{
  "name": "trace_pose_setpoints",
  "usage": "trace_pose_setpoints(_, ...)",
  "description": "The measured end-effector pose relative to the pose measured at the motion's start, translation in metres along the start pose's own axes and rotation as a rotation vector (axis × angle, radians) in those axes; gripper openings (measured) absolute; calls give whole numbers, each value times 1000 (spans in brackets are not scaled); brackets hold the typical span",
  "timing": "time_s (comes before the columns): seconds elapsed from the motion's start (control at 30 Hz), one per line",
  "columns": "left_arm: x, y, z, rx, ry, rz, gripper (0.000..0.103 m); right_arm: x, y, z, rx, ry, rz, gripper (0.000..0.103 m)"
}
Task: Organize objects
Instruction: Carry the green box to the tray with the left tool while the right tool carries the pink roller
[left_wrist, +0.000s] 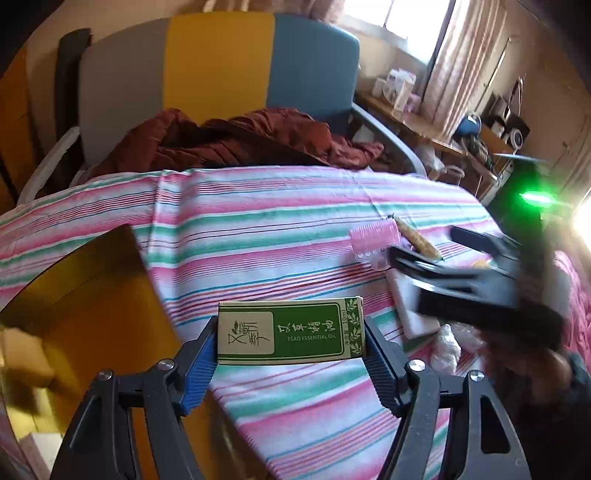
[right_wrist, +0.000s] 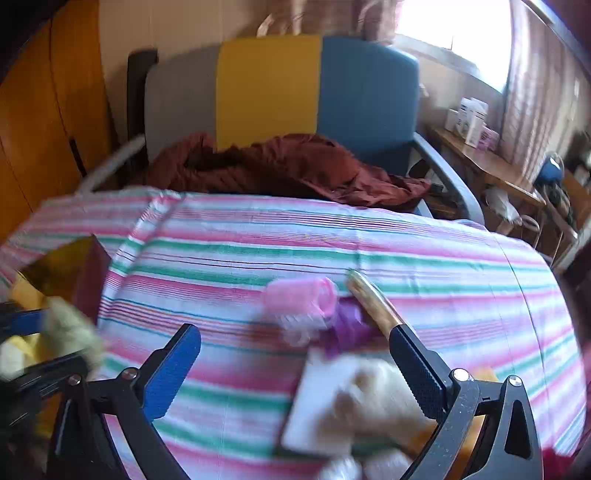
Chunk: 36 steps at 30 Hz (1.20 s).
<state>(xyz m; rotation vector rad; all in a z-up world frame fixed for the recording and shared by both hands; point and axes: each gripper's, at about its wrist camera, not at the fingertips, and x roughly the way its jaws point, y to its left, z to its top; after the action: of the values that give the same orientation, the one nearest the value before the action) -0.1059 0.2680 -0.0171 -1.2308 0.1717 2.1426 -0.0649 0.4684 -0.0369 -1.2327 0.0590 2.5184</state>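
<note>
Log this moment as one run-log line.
left gripper: shut on green essential-oil carton | right gripper: open, empty | pink hair roller: on striped cloth

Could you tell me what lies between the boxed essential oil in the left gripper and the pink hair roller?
Only bare striped cloth lies between the essential oil box and the pink hair roller, as the left wrist view shows.

Green essential-oil box (left_wrist: 290, 332) — flat, lengthwise between fingers

- The left wrist view looks forward from low over the striped cloth (left_wrist: 280, 206), close up.
- The right wrist view looks the same way, just as close.
- Both views share the cloth, the pink roller (left_wrist: 373, 236) (right_wrist: 303, 295) and the chair (left_wrist: 218, 74) (right_wrist: 269, 85) behind.
</note>
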Motion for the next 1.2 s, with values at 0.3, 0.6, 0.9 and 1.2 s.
trace_pose_setpoints(0.3,-37,40,-22,-92,-31,-7,73,79,15,18,-46,135,-88,64)
trace_pose_setpoints(0.6,-74,89,-51,-182,-95,41,73,16,26,22,-2,11,48,63)
trace_pose_setpoints(0.9,-108,173,-77,-359,-153,177,73,-57,112,21,-56,-67,356,63)
trace_pose_setpoints(1.2,-133,217,-107,-456,-187,197,73,-79,191,-4,-136,-28,494,63)
